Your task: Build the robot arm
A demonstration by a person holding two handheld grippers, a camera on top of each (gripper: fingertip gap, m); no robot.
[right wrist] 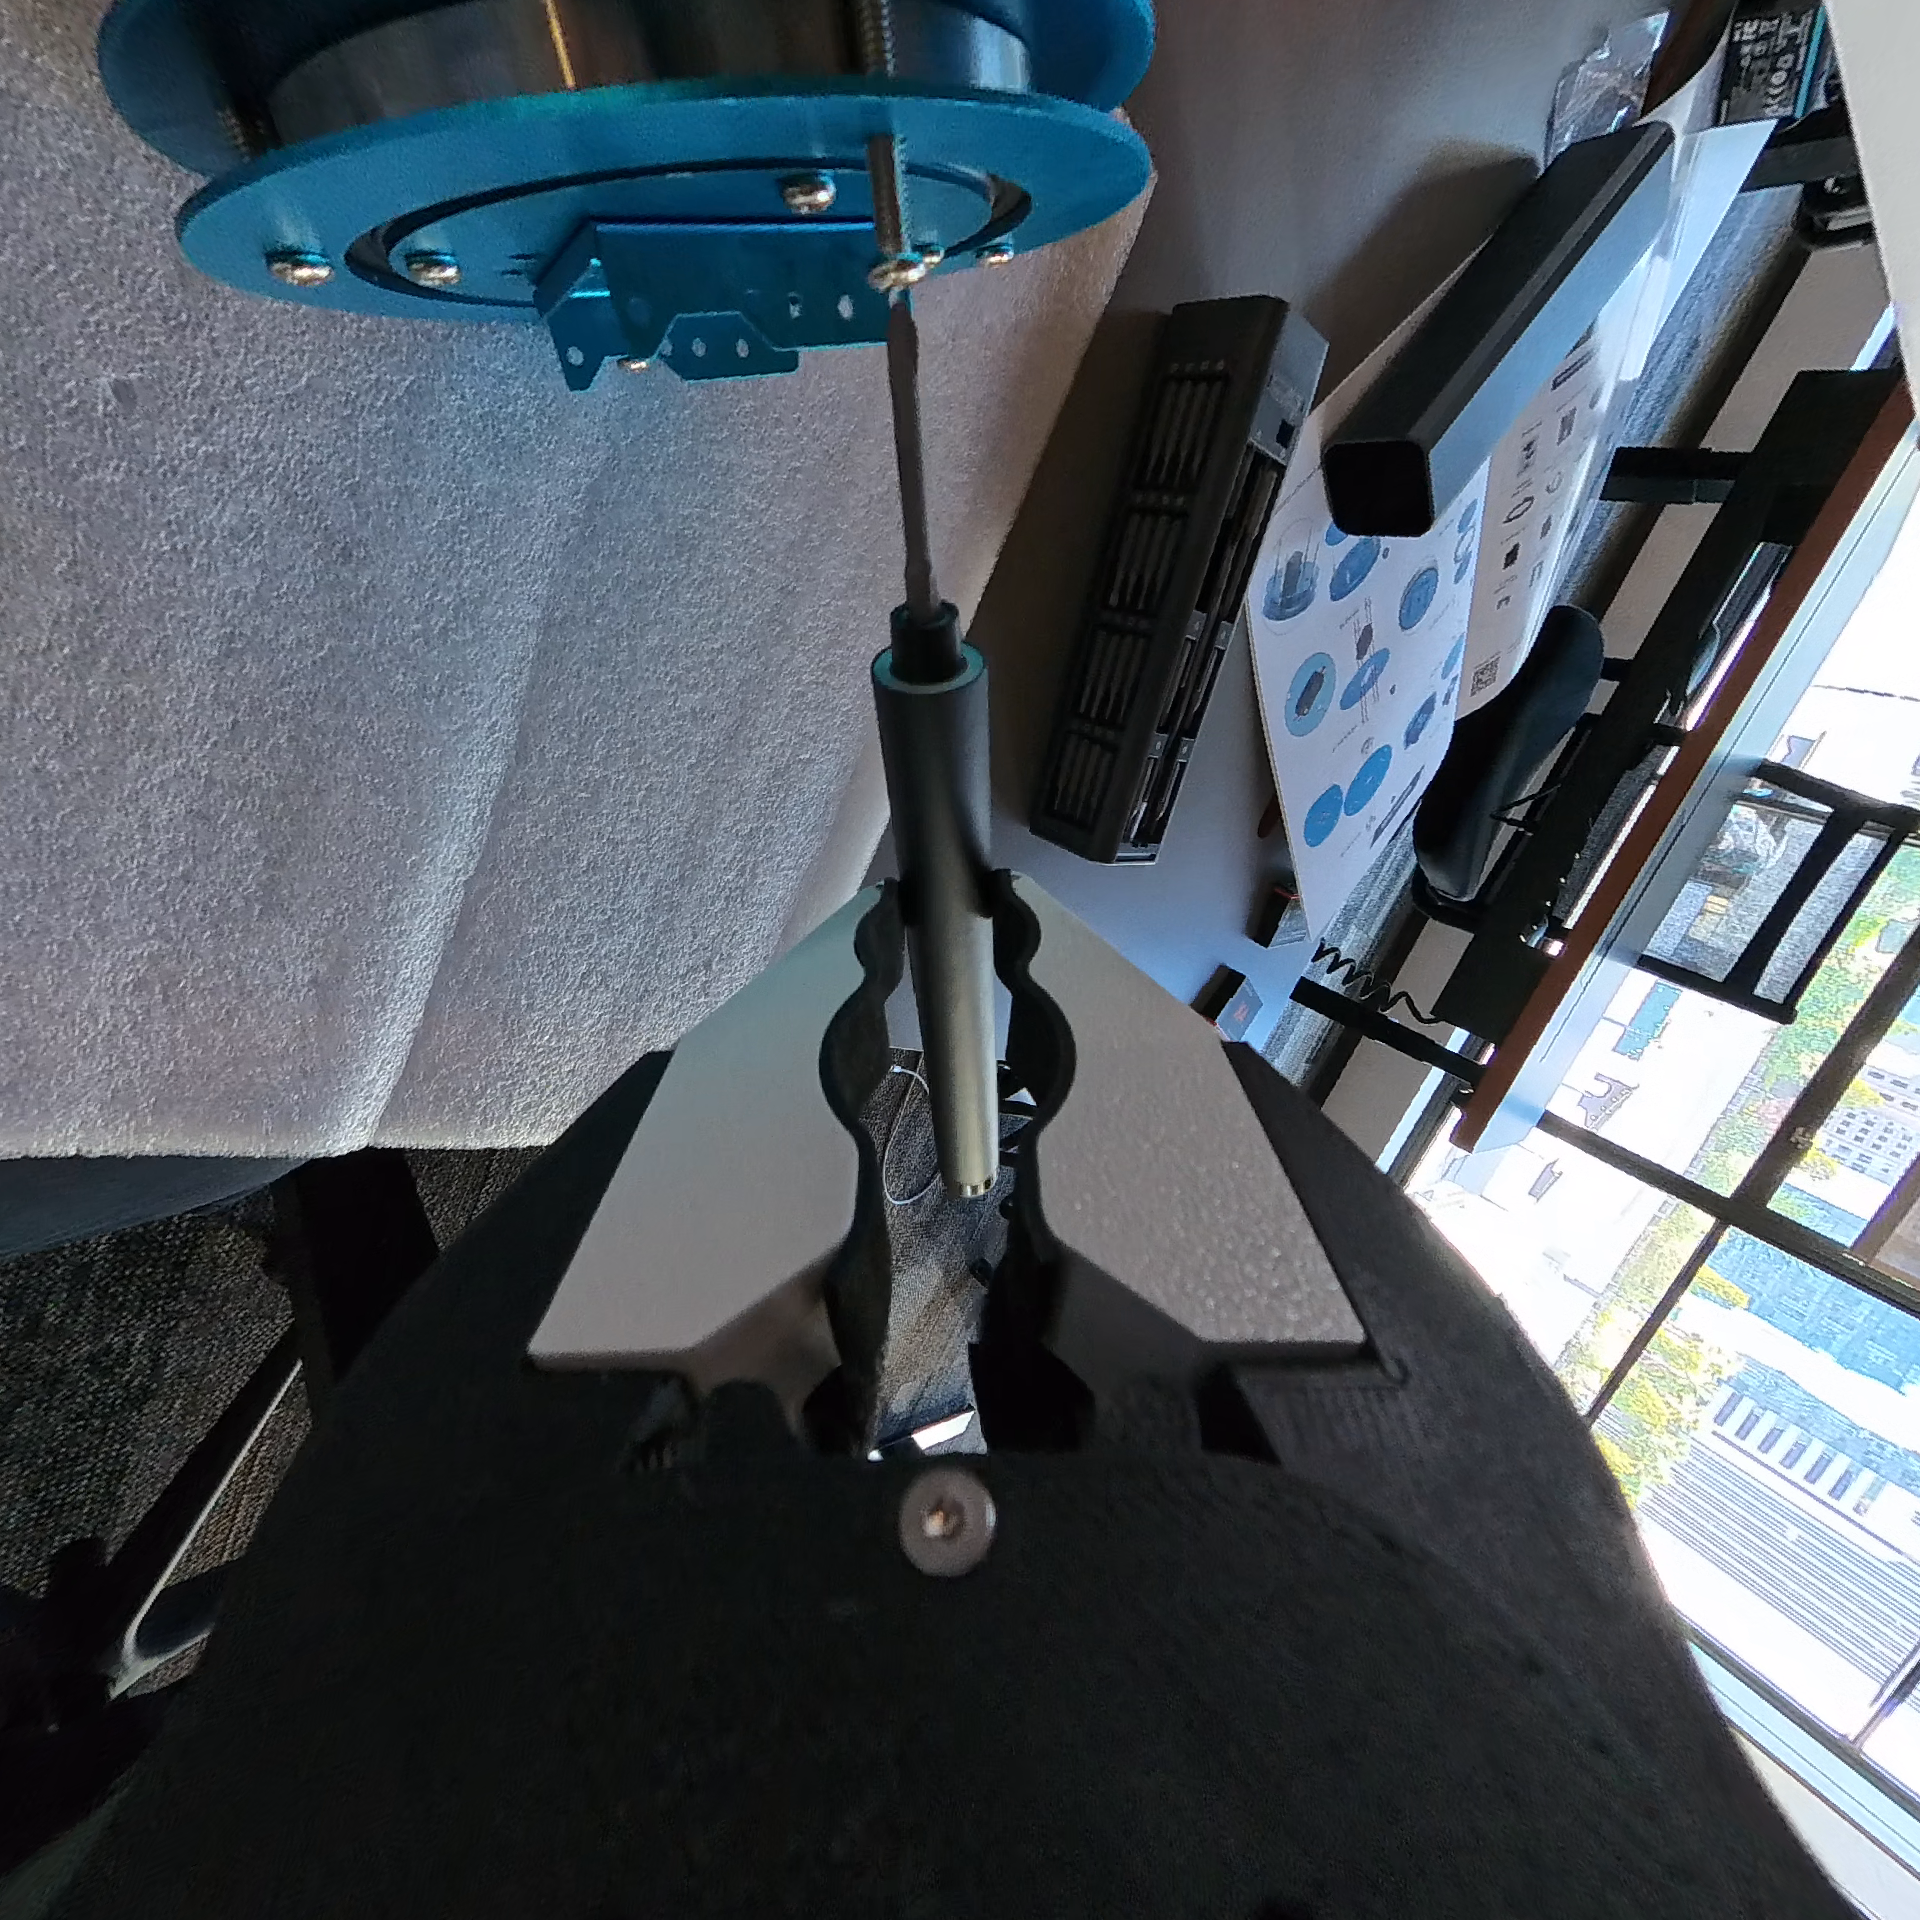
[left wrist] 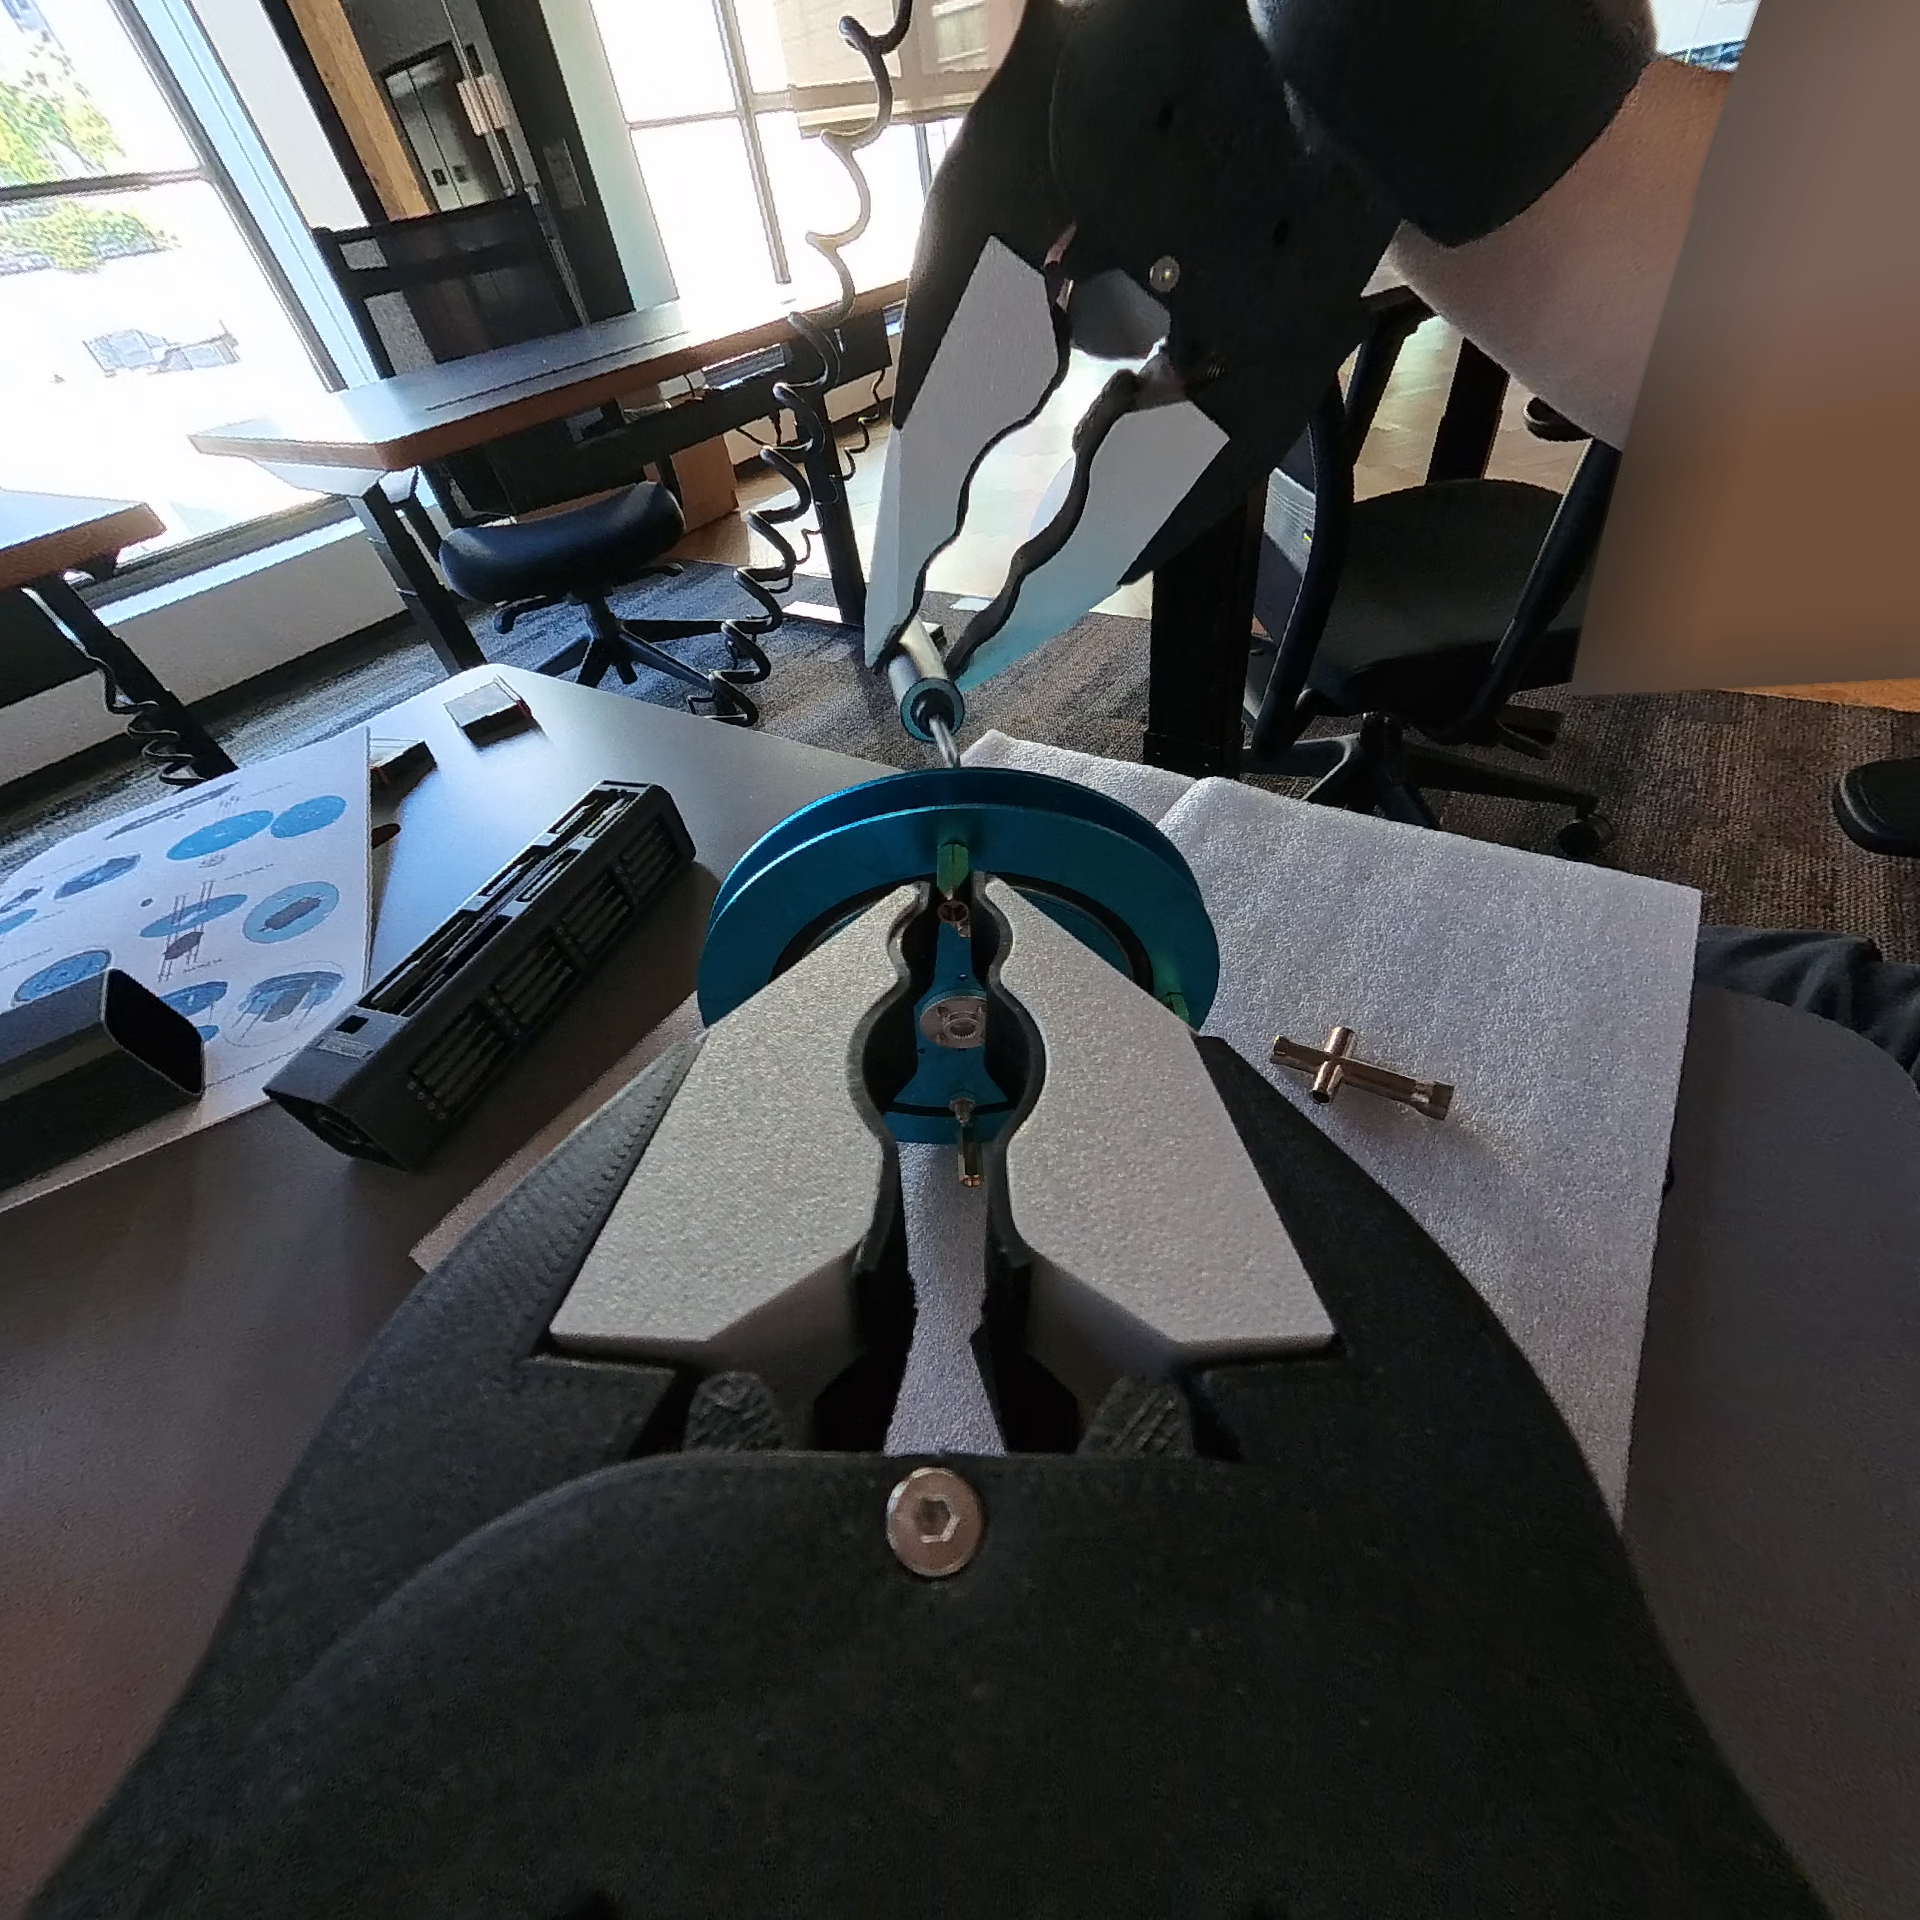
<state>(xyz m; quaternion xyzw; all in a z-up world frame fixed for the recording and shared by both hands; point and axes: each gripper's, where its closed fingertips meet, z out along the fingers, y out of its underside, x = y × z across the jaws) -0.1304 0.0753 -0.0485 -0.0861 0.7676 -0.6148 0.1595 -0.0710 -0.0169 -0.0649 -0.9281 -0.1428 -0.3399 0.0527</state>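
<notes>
A blue metal disc assembly point(left wrist: 821, 883) of two round plates stands on edge on a white foam sheet point(left wrist: 1403, 987). My left gripper point(left wrist: 951, 899) is shut on it near a green standoff; a blue bracket and hub show through the gap between the fingers. My right gripper point(right wrist: 951, 894) is shut on a grey screwdriver point(right wrist: 935, 790). Its bit rests on a screw point(right wrist: 899, 272) on the assembly's far plate point(right wrist: 312, 208). In the left wrist view the right gripper point(left wrist: 920, 660) comes down from above behind the disc, holding the screwdriver point(left wrist: 930, 701).
A metal cross wrench point(left wrist: 1361, 1075) lies on the foam to the right. A black bit case point(left wrist: 499, 966), a black sleeve point(left wrist: 94, 1049), a printed sheet point(left wrist: 187, 883) and small boxes point(left wrist: 488, 707) lie on the left. Office chairs and desks stand beyond the table edge. There is about 12 cm between the tips of the two grippers. About 12 cm separates my left fingertips from the metal cross wrench point(left wrist: 1361, 1075).
</notes>
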